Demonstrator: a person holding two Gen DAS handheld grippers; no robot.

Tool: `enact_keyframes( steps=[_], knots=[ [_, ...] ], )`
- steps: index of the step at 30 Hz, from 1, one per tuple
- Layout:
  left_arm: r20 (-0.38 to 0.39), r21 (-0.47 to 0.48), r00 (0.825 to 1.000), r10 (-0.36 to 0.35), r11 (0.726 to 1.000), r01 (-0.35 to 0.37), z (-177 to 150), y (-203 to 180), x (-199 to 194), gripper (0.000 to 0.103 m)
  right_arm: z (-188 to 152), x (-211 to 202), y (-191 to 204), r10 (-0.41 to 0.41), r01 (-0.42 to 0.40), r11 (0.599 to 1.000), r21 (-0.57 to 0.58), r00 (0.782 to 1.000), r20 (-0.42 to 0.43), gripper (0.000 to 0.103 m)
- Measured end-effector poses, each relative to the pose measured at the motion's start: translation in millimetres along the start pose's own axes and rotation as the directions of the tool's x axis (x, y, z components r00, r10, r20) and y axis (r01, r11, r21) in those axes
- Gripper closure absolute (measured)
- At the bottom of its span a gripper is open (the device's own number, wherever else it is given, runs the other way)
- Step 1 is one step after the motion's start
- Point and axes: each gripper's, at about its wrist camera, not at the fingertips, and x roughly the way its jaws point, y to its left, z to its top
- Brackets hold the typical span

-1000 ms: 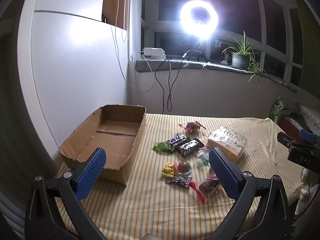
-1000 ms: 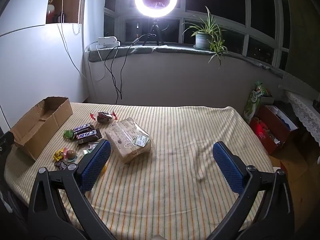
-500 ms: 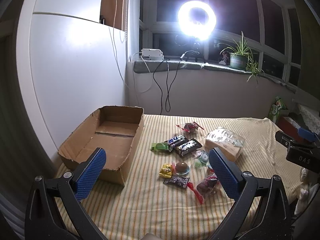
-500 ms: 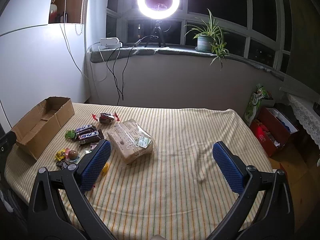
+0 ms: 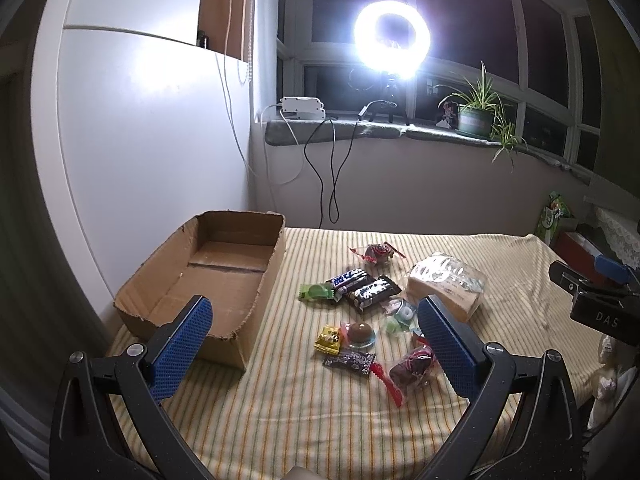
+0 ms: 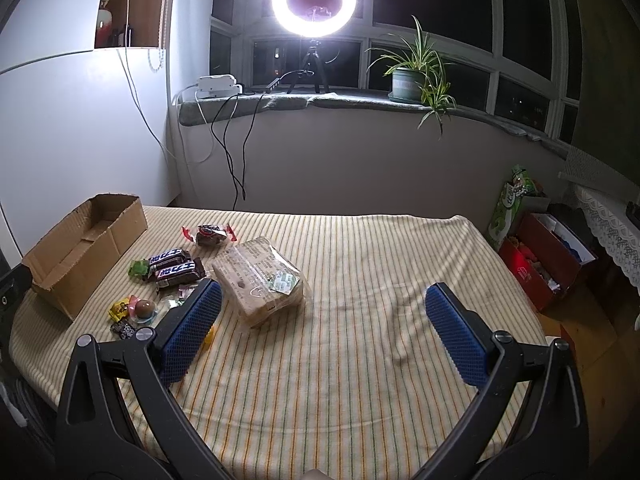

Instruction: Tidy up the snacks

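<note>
An empty cardboard box (image 5: 216,276) (image 6: 80,248) lies at the left of the striped table. Right of it are scattered snacks: two dark chocolate bars (image 5: 362,286) (image 6: 174,266), a green candy (image 5: 316,291), a clear bag of bread (image 5: 446,286) (image 6: 260,280), a red-wrapped cake (image 5: 378,252) (image 6: 208,234), a jelly cup (image 5: 360,333) (image 6: 144,308) and several small sweets. My left gripper (image 5: 314,340) hangs open above the near edge, nothing between its fingers. My right gripper (image 6: 322,320) is open over bare cloth, right of the bread.
A ring light (image 5: 392,38) and a potted plant (image 6: 412,80) stand on the window sill behind the table. Cables (image 5: 332,168) hang down the wall. Red boxes and a green bag (image 6: 508,208) sit on the floor at the right. A white wall borders the left.
Both grippers have drawn back and risen slightly, so the box and snacks sit a little lower and farther in view. Nothing on the table has moved.
</note>
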Motion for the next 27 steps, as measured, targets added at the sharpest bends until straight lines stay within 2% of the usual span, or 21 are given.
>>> enact_keyframes(
  steps=[27],
  knots=[
    [0.0, 0.003, 1.0, -0.006, 1.0, 0.006, -1.5, -2.8, -1.3, 0.001, -3.7, 1.9, -0.5, 0.0, 0.0, 1.0, 0.001, 1.0, -0.004, 0.0]
  ],
)
